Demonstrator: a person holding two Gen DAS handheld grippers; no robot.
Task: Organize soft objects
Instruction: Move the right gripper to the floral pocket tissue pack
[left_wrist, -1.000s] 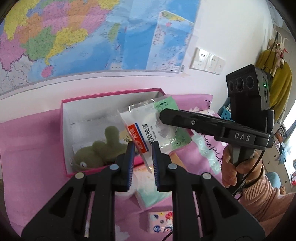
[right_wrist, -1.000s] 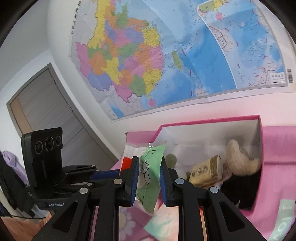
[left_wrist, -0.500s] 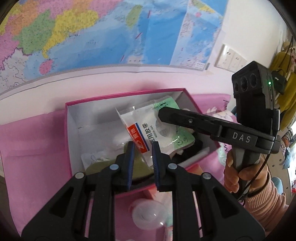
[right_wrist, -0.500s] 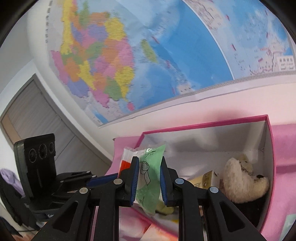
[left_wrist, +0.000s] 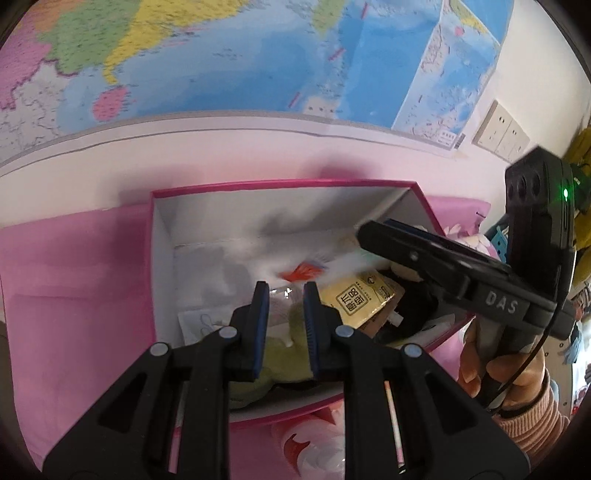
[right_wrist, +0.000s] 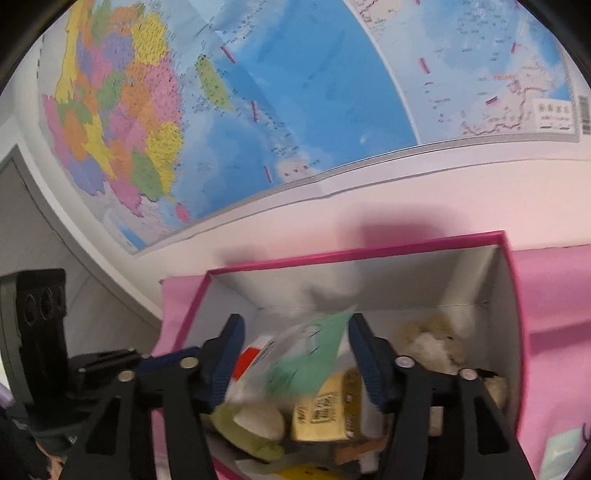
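Left wrist view: left gripper now parted, the clear plastic packet with red label dropped, blurred, into the pink-rimmed white box mid-frame. Right wrist view: right gripper spread wide, packet released below centre; placement looks done.
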